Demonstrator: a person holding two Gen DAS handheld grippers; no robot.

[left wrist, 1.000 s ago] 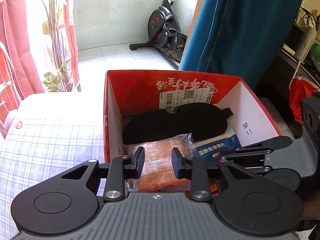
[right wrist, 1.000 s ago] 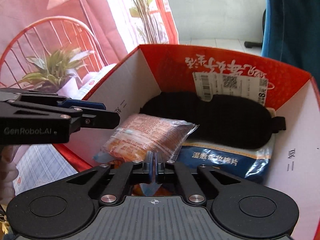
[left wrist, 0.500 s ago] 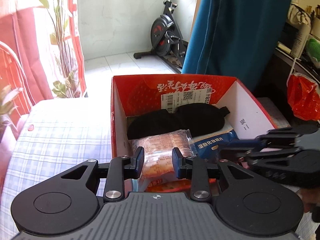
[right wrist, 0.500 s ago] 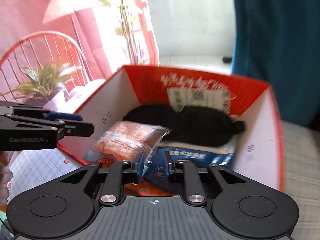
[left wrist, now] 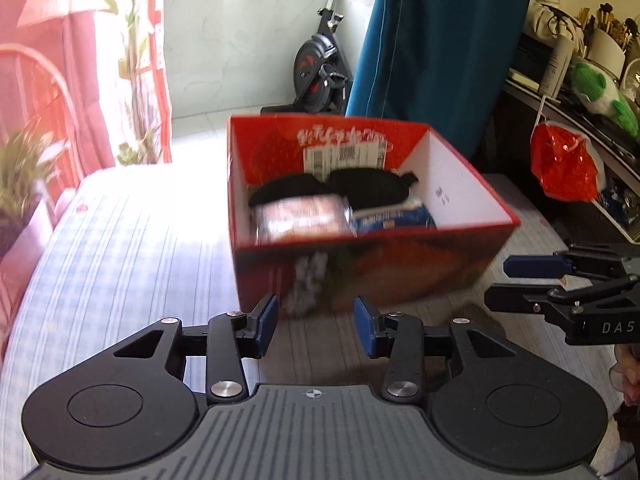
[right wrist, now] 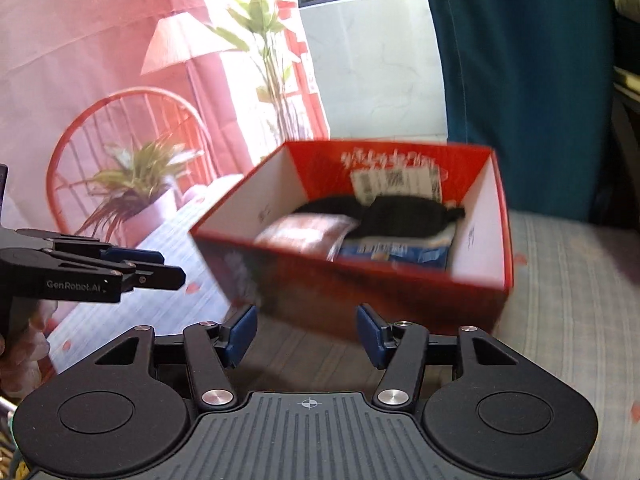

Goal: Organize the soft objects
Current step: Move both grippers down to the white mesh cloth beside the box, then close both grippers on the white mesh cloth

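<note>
Red cardboard fills the middle of the left wrist view: an open box (left wrist: 372,216) sits on the checked surface (left wrist: 120,248), holding a black eye mask (left wrist: 360,186) at the back, an orange snack packet (left wrist: 300,216) at front left and a blue wipes pack (left wrist: 394,216) at front right. The left claw (left wrist: 315,326) hangs low in the frame, short of the box, spread and empty. At the right edge the right claw (left wrist: 516,284) shows side-on, also holding nothing.

In the right wrist view the same box (right wrist: 400,280) sits centre frame, blurred, with the mask (right wrist: 404,214), packet (right wrist: 308,232) and blue pack (right wrist: 394,252) inside it. The right claw (right wrist: 306,330) is spread wide with nothing between its pads — clear of the box. The left claw (right wrist: 160,268) enters from the left edge.

Judging by this, three soft things are packed and no loose ones show, so the sorting looks finished or nearly so.
</note>
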